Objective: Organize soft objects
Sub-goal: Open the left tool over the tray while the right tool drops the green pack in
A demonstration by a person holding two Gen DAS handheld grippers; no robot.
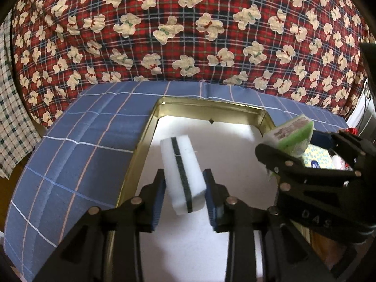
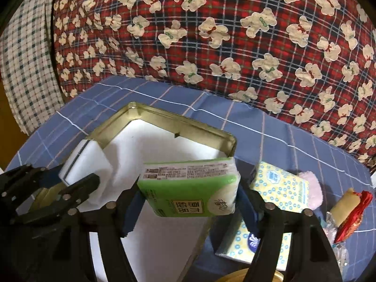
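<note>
Over a gold-rimmed tin [image 1: 150, 127] lined in white, set on a blue checked cloth [image 1: 77, 141] in front of a red teddy-print quilt [image 1: 188, 23], both tools carry soft items. At left, the left tool [image 1: 185, 197] stands narrowly parted with a white sponge [image 1: 182, 174] lying lengthwise between its blue pads [image 1: 158, 199]; the sponge sits close between them above the lining, though whether the pads actually press on it cannot be told. At centre, the right tool [image 2: 188, 202] stands much wider, its pads at the two ends of a green tissue pack [image 2: 190, 188] held tilted over the tin's near right edge. Further right on the cloth lie two yellow dotted tissue packs [image 2: 279, 188], a pink fluffy item [image 2: 310, 188] and a red-tasselled roll [image 2: 352, 204], all outside the tin. The step in hand appears to be placing both items in the tin. To do it well, lower each item until it rests flat on the lining before parting the pads, seat the sponge against the left wall and the pack beside it, and keep the two tools from crossing, leaving room for the remaining packs.
</note>
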